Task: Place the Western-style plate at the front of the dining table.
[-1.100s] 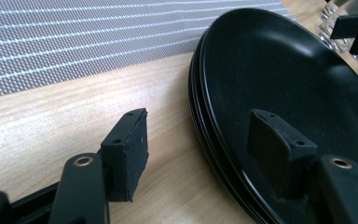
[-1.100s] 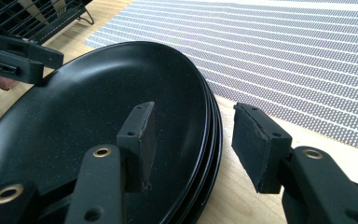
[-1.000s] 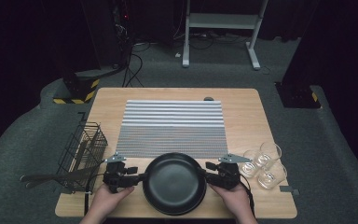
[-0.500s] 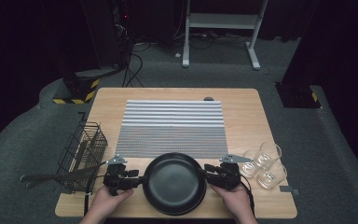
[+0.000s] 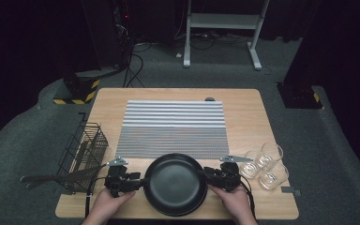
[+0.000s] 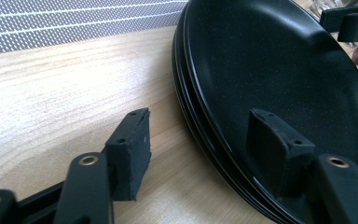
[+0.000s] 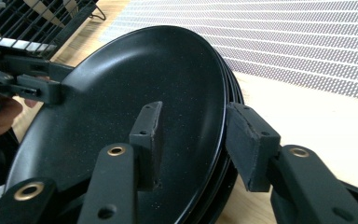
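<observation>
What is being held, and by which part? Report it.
Nothing is gripped, as far as shows. The jaws of the left gripper and right gripper, just opening, straddle opposite rims of the black plate stack without clamping it.

A striped mat is lying across the middle of the wooden surface. A black wire rack is standing at the left edge, with dark utensils sticking out of it past the rim. Three clear glasses are sitting close together near the right edge. A white frame is standing on the grey floor beyond.
</observation>
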Available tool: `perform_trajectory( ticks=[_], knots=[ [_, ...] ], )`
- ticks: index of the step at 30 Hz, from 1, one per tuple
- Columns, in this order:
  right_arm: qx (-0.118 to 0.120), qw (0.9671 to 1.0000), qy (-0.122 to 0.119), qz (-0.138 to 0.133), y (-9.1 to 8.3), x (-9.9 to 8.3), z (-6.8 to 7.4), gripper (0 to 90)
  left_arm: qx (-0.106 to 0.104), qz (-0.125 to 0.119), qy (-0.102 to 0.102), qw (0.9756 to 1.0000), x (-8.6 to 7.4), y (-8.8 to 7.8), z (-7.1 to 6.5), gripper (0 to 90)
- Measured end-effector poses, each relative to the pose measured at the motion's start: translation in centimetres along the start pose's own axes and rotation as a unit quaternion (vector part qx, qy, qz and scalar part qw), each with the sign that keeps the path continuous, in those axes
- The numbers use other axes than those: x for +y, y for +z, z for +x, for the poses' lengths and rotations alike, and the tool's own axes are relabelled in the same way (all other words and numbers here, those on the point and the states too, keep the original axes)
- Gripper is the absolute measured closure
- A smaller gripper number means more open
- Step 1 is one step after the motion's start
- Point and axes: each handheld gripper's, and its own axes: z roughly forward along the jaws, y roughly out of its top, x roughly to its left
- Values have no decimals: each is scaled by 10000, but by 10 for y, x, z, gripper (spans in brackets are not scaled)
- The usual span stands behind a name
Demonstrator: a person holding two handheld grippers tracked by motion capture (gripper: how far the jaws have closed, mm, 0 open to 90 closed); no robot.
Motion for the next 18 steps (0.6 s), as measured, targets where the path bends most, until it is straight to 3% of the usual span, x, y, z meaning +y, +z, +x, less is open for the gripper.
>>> perform_trajectory(
  ticks=[5, 9, 12, 18],
  knots=[
    [114, 9998, 169, 27, -1, 1, -1, 509, -86, 13, -9, 10000, -1, 1, -2, 441],
    [174, 9996, 206, 12, -2, 1, -2, 508, -21, 47, 197, 9998, -2, 1, -6, 508],
    [209, 9995, 229, 21, -2, 1, -3, 511, -93, 14, 132, 9999, -2, 1, -7, 520],
    [267, 9995, 191, 14, -3, 0, -3, 498, 1, -1, 161, 9999, -3, 2, -9, 532]
  ],
)
